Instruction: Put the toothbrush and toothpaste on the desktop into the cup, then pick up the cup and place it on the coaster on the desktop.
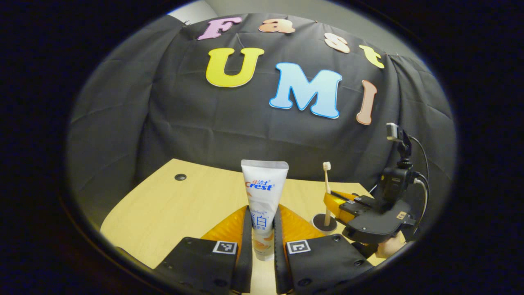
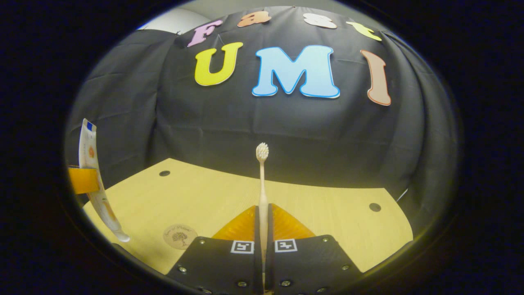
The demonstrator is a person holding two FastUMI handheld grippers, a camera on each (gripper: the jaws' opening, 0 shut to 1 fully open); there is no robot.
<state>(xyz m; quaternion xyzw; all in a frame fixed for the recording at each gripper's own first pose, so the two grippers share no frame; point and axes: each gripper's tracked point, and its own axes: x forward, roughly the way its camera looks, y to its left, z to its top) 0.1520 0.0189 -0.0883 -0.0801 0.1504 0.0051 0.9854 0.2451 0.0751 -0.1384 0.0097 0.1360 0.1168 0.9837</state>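
Toothpaste [image 1: 264, 205] stands upright between the jaws of the left gripper [image 1: 263, 241] in the left gripper view, both fingers pressing its lower half, flat crimped end up, cap end down and clear of the worktop [image 1: 172, 209]. Off to the right of the jaws, a little farther out, the right gripper [image 1: 342, 205] shows with a hand [image 1: 389, 247] beneath it; it carries the toothbrush [image 1: 326, 192] upright, bristles on top. The foot of the toothbrush handle sits over a small round dark-rimmed thing [image 1: 324, 223] on the worktop; whether this is the cup or the coaster, cannot tell. A small dark hole [image 1: 180, 177] marks the worktop far left of the jaws.

Right gripper view: toothbrush [image 2: 262, 192] held upright in the closed jaws of the right gripper [image 2: 262, 237], both fingers tight against the thin handle, head [image 2: 262, 151] standing high above the fingertips. Worktop [image 2: 327, 213] spreads beyond. Low and left of the jaws, a round coaster [image 2: 180, 236] with a tree print lies flat on the wood. Farther left at the edge, the toothpaste [image 2: 96, 184] hangs tilted, cap end lowest, with one finger [image 2: 83, 179] of the left gripper across it. Two dark holes in the worktop: one left of the jaws [image 2: 164, 173], one right [image 2: 374, 207].
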